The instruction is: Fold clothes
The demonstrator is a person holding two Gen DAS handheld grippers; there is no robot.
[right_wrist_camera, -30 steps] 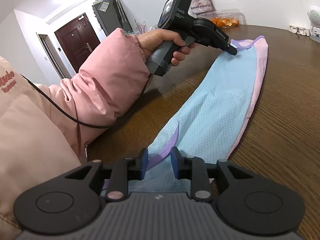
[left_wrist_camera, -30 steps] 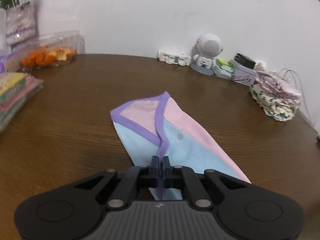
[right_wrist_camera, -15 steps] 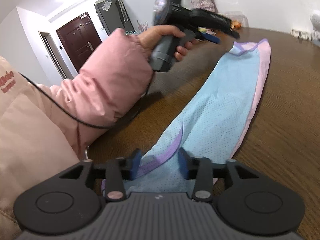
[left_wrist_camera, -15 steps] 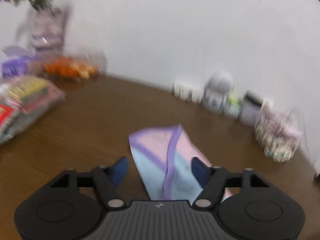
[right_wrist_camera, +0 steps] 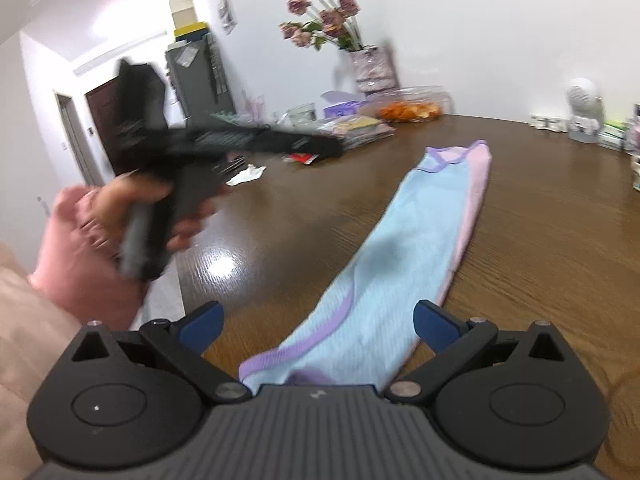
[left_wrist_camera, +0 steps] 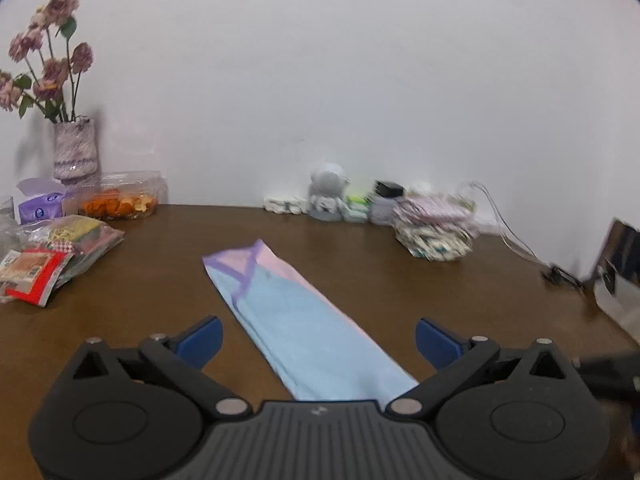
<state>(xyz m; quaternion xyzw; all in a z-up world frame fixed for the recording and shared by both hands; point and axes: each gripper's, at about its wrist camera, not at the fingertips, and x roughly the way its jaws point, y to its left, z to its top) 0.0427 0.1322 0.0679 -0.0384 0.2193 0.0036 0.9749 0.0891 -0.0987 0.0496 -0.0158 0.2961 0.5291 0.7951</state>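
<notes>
A light blue and pink garment with purple trim (left_wrist_camera: pixel 304 320) lies folded into a long narrow strip on the brown wooden table (left_wrist_camera: pixel 140 312). It also shows in the right wrist view (right_wrist_camera: pixel 416 256). My left gripper (left_wrist_camera: pixel 318 340) is open and empty, raised above the strip's near end. My right gripper (right_wrist_camera: pixel 316 326) is open and empty, above the strip's other end. In the right wrist view the left gripper (right_wrist_camera: pixel 332 146) appears blurred, held by a hand at the left, off the cloth.
A folded pile of patterned clothes (left_wrist_camera: pixel 436 228) sits at the back right. A small grey robot figure (left_wrist_camera: pixel 326 196), a flower vase (left_wrist_camera: pixel 74 148), a tissue box (left_wrist_camera: pixel 40 204), a fruit box (left_wrist_camera: pixel 120 200) and snack packets (left_wrist_camera: pixel 52 256) line the back and left.
Both grippers have opened and let go of the garment. Both have lifted and pulled back from it; the left one moved away to the left. The garment now lies flat.
</notes>
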